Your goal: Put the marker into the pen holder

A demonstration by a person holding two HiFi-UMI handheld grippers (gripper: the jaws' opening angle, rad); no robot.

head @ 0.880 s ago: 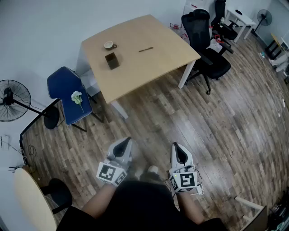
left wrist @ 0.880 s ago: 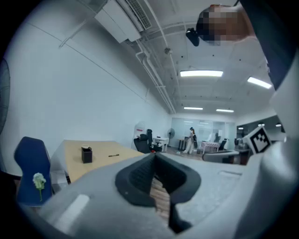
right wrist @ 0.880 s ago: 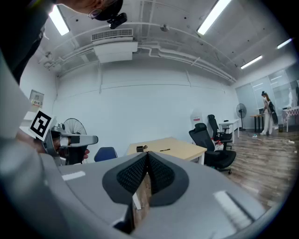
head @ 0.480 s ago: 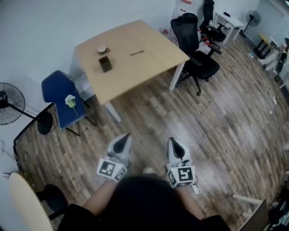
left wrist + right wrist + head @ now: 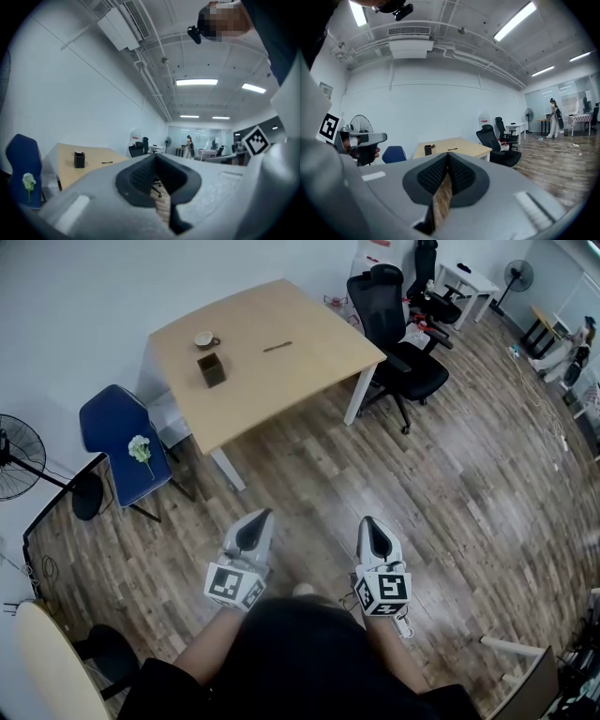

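A fan stands at the far left on the wood floor. Just right of it is a blue chair with a white flower on its seat. The surface fills the upper middle of the frame. On it, from left to right, are a cup, the dark pen holder just below and right of the cup, and the marker. The marker lies flat, well apart from the holder, towards the surface's right side. A black office chair stands near the surface's right corner.

In the lower middle, both tongs hang over the floor, far from the surface and pointing up the frame towards it. The left tongs have their jaws together at the tips, with nothing between them. The right tongs, just to their right, are likewise closed and empty. Neither touches the marker or the holder.
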